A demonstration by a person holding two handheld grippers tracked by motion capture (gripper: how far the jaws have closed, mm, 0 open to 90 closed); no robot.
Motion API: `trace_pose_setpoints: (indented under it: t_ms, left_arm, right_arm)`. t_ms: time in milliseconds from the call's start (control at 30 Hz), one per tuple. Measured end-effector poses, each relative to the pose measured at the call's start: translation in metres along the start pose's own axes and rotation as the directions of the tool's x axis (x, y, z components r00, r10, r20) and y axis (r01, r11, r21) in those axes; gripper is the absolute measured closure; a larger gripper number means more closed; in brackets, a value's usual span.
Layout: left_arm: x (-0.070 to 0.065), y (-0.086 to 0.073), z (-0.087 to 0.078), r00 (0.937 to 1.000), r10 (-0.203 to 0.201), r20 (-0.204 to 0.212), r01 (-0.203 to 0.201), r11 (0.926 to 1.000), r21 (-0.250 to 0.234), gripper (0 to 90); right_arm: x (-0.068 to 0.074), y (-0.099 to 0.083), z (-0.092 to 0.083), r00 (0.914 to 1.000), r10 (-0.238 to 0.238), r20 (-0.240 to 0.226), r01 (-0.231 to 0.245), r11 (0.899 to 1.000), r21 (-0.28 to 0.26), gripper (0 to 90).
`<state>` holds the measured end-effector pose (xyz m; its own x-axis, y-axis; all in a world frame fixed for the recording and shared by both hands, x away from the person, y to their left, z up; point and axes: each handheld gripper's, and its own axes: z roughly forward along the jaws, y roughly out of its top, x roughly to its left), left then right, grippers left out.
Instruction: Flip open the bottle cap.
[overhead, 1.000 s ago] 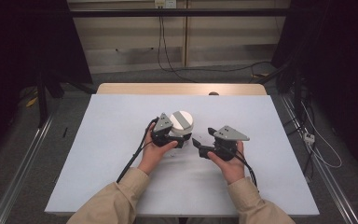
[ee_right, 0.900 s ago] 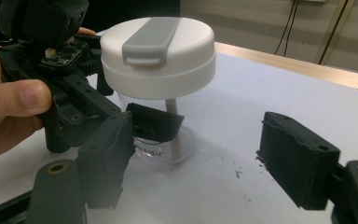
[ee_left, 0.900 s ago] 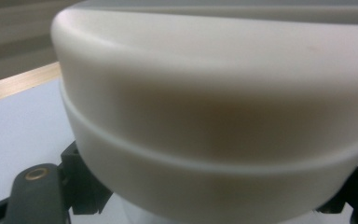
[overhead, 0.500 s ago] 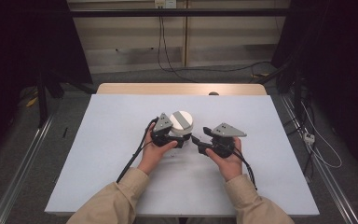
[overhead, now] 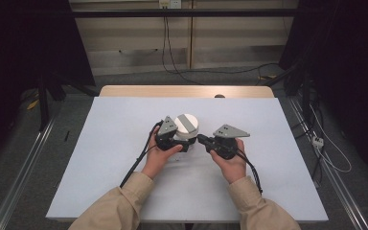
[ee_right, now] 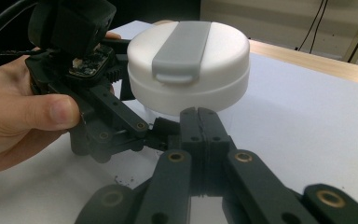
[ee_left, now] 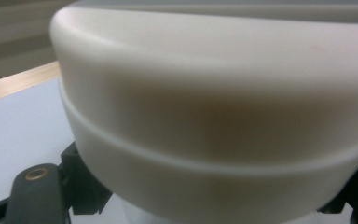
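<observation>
right gripper view: the right claw (ee_right: 200, 116) is seen with its two jaws pressed flat together and nothing between them, its tips just in front of the clear base under the white container (ee_right: 189, 65). these jaws have just been closing, from fairly wide to fully shut, and no thing was caught. in the high view the right claw (overhead: 202, 139) has been brought slightly nearer to the container (overhead: 187, 125) than it was a second ago, while the left claw (overhead: 184, 142) has been kept in place at the container's near side. the left claw is closed tight on the lower part of the container, whose white lid with its grey latch strip (ee_right: 181, 44) is seen close up in the left gripper view (ee_left: 214, 116). the container stands near the middle of the white surface (overhead: 115, 143). it is judged that the container is being steadied by the left claw, and that the shut right claw is meant to push or flick at the latch or the base rather than to grasp.
</observation>
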<state>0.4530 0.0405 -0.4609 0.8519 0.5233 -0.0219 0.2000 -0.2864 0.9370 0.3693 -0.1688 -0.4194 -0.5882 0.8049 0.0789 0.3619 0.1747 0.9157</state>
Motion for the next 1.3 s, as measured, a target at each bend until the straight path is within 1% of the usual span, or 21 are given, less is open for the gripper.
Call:
trace_pose_setpoints:
  t_ms: [200, 367, 400, 567, 633, 700, 800, 1100, 1300]
  left_arm:
    - [0.0, 0.0, 0.0, 1.0, -0.004, 0.001, 0.004, 1.0, -0.001, 18.4]
    - [0.0, 0.0, 0.0, 1.0, -0.005, 0.001, 0.005, 1.0, -0.001, 18.4]
    - [0.0, 0.0, 0.0, 1.0, -0.005, 0.002, 0.005, 1.0, -0.001, 18.4]
    - [0.0, 0.0, 0.0, 1.0, -0.002, 0.001, 0.002, 1.0, 0.0, 18.4]
    - [0.0, 0.0, 0.0, 1.0, -0.003, 0.001, 0.003, 1.0, 0.001, 18.4]
    - [0.0, 0.0, 0.0, 1.0, -0.005, 0.003, 0.005, 1.0, 0.002, 18.4]
    - [0.0, 0.0, 0.0, 0.9999, -0.011, 0.005, 0.011, 0.9999, 0.003, 18.4]
    - [0.001, 0.0, 0.001, 0.9998, -0.019, 0.006, 0.019, 0.9998, 0.002, 18.4]
    - [0.0, 0.0, 0.001, 0.9998, -0.019, 0.006, 0.019, 0.9998, 0.003, 18.4]
  right_arm:
    - [0.002, 0.002, 0.002, 0.9999, -0.006, -0.01, 0.006, 1.0, -0.002, 90.0]
    - [0.003, 0.005, 0.002, 0.9999, 0.004, -0.015, -0.004, 1.0, -0.01, 90.0]
    - [0.003, 0.005, 0.002, 0.9998, -0.004, -0.018, 0.004, 1.0, -0.009, 90.0]
    - [0.006, 0.008, 0.003, 0.9998, -0.009, -0.019, 0.008, 1.0, -0.003, 90.0]
    - [0.006, 0.009, 0.004, 0.9998, -0.005, -0.018, 0.005, 1.0, -0.009, 90.0]
    - [0.006, 0.011, 0.004, 0.9997, -0.016, -0.016, 0.015, 1.0, -0.013, 90.0]
    - [0.006, 0.012, 0.003, 0.9997, -0.002, -0.022, 0.002, 1.0, -0.019, 90.0]
    - [0.008, 0.014, 0.003, 0.9997, -0.012, -0.022, 0.012, 1.0, -0.027, 90.0]
    - [0.01, 0.02, 0.004, 0.9994, -0.002, -0.033, 0.0, 0.999, -0.044, 90.0]
